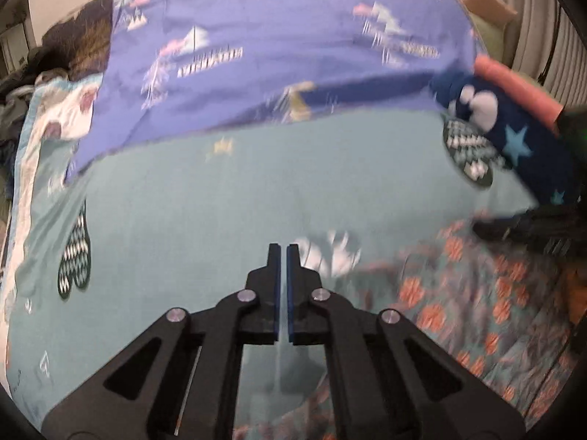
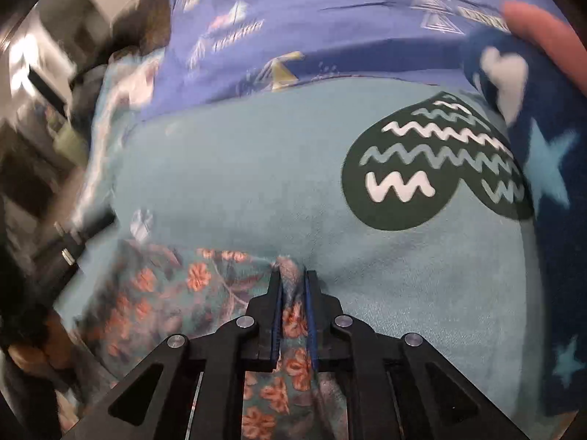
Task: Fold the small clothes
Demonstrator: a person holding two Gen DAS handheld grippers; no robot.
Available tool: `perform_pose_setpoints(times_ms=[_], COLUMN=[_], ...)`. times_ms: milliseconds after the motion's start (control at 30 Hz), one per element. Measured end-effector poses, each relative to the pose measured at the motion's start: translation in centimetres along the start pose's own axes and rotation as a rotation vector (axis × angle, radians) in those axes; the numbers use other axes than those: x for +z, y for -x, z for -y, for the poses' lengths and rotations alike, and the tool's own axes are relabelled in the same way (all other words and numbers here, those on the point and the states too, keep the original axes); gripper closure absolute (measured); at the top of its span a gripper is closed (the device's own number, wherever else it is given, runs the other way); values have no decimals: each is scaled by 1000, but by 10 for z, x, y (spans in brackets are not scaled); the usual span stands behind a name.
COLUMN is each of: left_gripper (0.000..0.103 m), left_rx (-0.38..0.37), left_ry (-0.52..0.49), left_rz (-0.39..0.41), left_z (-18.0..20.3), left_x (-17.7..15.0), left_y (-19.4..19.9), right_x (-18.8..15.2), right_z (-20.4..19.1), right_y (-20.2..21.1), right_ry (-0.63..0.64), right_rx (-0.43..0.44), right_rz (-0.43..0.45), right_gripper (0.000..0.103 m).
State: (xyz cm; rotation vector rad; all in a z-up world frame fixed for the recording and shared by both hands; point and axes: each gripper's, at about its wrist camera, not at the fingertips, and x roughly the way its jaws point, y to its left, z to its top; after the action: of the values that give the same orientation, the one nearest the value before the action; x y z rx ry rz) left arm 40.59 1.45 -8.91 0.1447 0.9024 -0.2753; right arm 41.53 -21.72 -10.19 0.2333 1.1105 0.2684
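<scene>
On the teal blanket point(image 2: 234, 168), the floral garment point(image 2: 205, 293) lies at about seven o'clock in the right wrist view, and a bunched edge of it runs up between the fingers of the right gripper point(image 2: 293, 286). The jaws there are pinching that fold of cloth, gathered into a thick ridge between the blue pads, probably so the edge can be lifted or carried over to make a fold.

In the left wrist view the same garment point(image 1: 477, 293) sprawls at four o'clock, just beside the left gripper point(image 1: 283, 256) and not in it. That gripper's jaws stand pressed nearly together with only a thin slit between them and nothing held; it hangs over bare blanket, likely waiting to pin or take a second corner. The right gripper shows as a dark blur at three o'clock in this view.

Farther off, at twelve o'clock, a purple sheet point(image 1: 279, 44) overlaps the blanket's far edge, and a navy star-print fleece point(image 1: 528, 146) sits at two o'clock with something pink point(image 1: 513, 84) beyond it. Both views are smeared by motion, so the garment's outline and type are hard to tell; it looks crumpled, not yet folded.
</scene>
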Motion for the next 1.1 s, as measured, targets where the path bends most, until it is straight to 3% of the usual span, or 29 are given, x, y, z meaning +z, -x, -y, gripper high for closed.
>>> perform_pose_setpoints(times_ms=[67, 133, 200, 267, 367, 400, 467, 500, 567, 667, 700, 767, 833, 867, 900, 1000, 1100], left_gripper=[97, 76, 48, 47, 95, 97, 98, 98, 98, 100, 100, 98, 90, 78, 69, 62, 55], left_rx=[-64, -122, -153, -133, -78, -39, 58, 84, 116, 182, 229, 160, 122, 135, 158, 114, 82], left_ry=[11, 14, -12, -43, -118, -155, -204, -208, -209, -196, -187, -105, -44, -31, -17, 2, -20], left_rz=[-21, -33, -11, -12, -92, -54, -29, -28, -27, -25, -24, -20, 13, 28, 49, 88, 100], left_z=[-4, -6, -4, -1, 12, 20, 32, 34, 34, 27, 22, 4, -13, -19, -26, -42, -40], left_x=[-8, -17, -27, -37, -51, -53, -54, -53, -52, -52, -52, -52, -55, -58, -65, -96, -132], left_y=[8, 21, 34, 37, 20, 24, 27, 26, 29, 34, 34, 48, 70, 79, 94, 134, 161], right_x=[1, -3, -15, -29, -52, -58, -68, -70, -70, -68, -68, -72, -76, -84, -90, -128, -167], right_z=[10, 13, 14, 18, 36, 44, 62, 65, 65, 67, 70, 78, 85, 88, 88, 77, 63], right_y=[19, 42, 67, 77, 71, 66, 64, 69, 86, 105, 104, 103, 110, 119, 126, 155, 168], right_ry=[-80, -72, 3, 81, 103, 86, 21, -2, -57, -55, -59, -67, -98, -119, -125, -75, -46], right_rx=[4, -5, -62, -174, -326, -352, -322, -291, -288, -375, -394, -352, -287, -263, -261, -250, -139], right_rz=[14, 56, 70, 31, -40, -61, -59, -38, 20, 85, 72, 54, 72, 91, 107, 147, 111], right_gripper=[77, 59, 50, 48, 48, 49, 70, 99, 99, 101, 101, 99, 90, 87, 83, 78, 78])
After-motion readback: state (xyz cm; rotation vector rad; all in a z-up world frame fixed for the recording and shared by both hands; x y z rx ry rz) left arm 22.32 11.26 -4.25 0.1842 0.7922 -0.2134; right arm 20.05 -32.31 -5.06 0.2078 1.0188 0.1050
